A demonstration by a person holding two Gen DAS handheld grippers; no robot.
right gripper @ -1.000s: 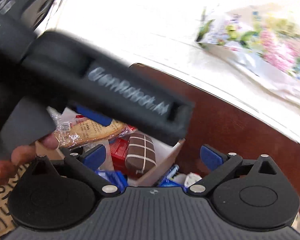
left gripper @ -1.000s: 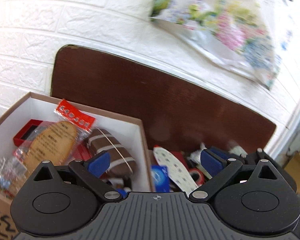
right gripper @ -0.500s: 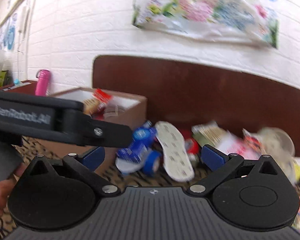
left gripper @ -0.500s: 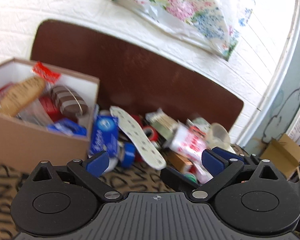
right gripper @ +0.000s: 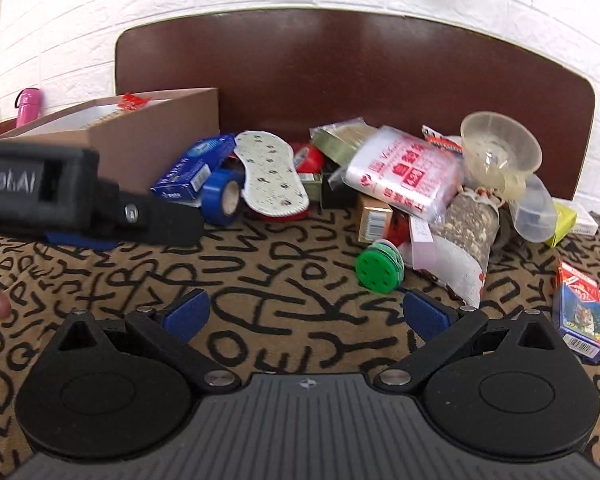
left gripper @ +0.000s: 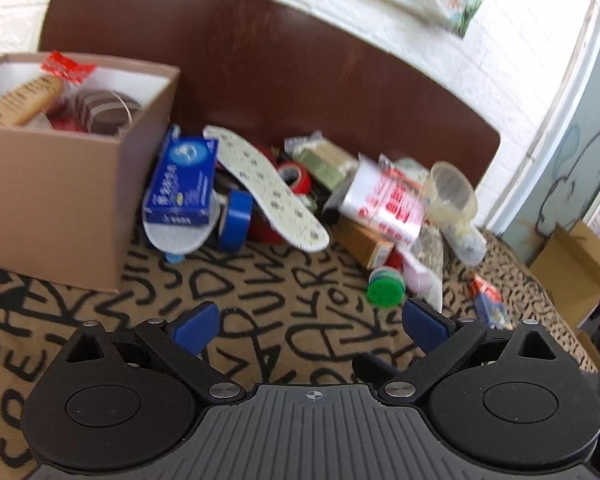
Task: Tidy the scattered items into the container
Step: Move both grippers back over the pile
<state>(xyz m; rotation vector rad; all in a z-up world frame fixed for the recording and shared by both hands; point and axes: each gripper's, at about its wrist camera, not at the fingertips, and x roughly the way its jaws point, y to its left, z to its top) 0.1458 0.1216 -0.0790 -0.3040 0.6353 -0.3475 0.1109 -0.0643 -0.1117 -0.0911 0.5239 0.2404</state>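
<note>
Left wrist view: my left hand-held gripper [left gripper: 311, 325] is released, empty, above the lettered cloth [left gripper: 260, 280]. The cardboard box [left gripper: 60, 184] sits far left, holding snacks; a blue carton [left gripper: 182, 182] leans against it.

Right wrist view: my right hand-held gripper [right gripper: 306, 314] is released, empty. The scattered pile lies ahead: insole [right gripper: 270, 174], green disc [right gripper: 378, 272], white packet [right gripper: 404, 172].

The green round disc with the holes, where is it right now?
The green disc lies on the lettered cloth at the near edge of the pile, just in front of the small brown carton, right of centre in both wrist views.
</note>
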